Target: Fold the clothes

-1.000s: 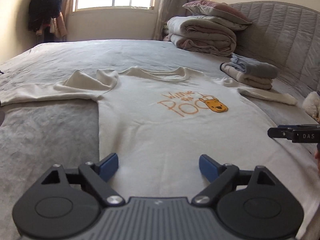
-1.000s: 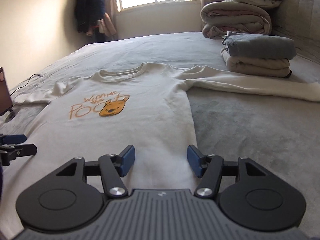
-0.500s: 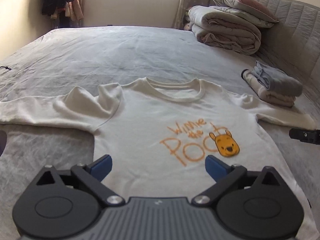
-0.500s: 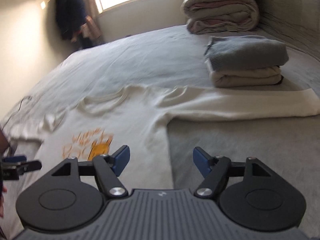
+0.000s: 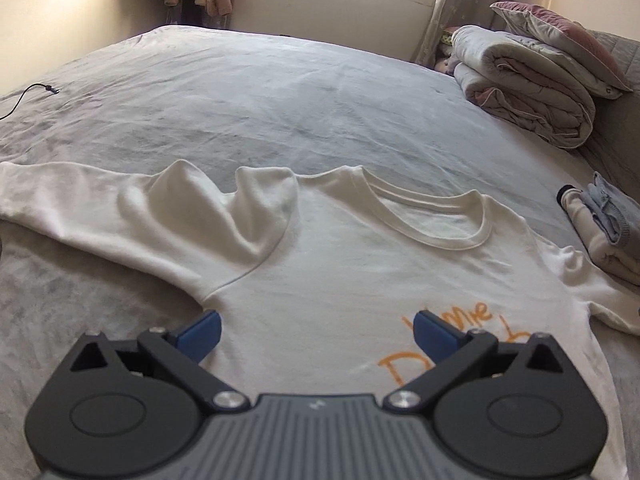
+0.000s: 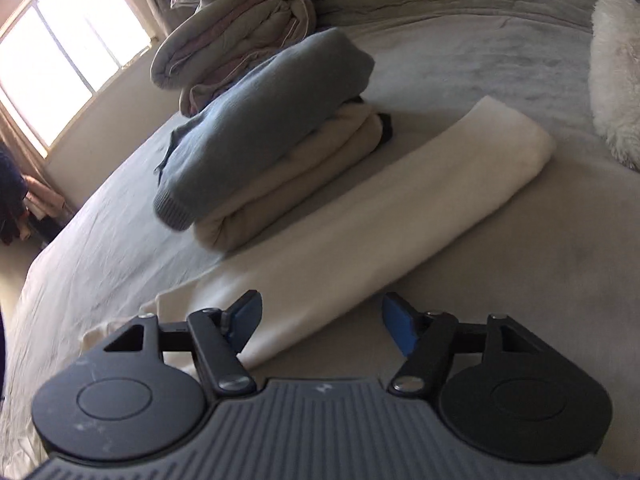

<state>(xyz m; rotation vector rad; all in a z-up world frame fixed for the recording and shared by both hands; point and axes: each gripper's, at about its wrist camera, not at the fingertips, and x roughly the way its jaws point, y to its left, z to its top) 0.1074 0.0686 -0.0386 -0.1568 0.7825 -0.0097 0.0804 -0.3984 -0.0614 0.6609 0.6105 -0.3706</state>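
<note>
Two folded garments [image 6: 256,152] already sit stacked on the bed [image 5: 280,92], while your white sweatshirt [image 5: 360,280] lies flat, front up, both sleeves spread and no fold begun. Your left gripper [image 5: 316,330] hangs wide open over its chest; your right gripper [image 6: 320,320] is closing, pads clear of the right sleeve [image 6: 360,216] below. Hem and left cuff are cut off.

White sweatshirt [image 5: 340,280]: soft matt knit cloth, ribbed collar, orange print. Bed cover [image 5: 240,100]: grey matt fabric, wrinkled. Grey sweater [image 6: 260,120]: knit, ribbed cuff. Left gripper [image 5: 316,334]: matt black plastic, blue pads, shiny metal screws.
</note>
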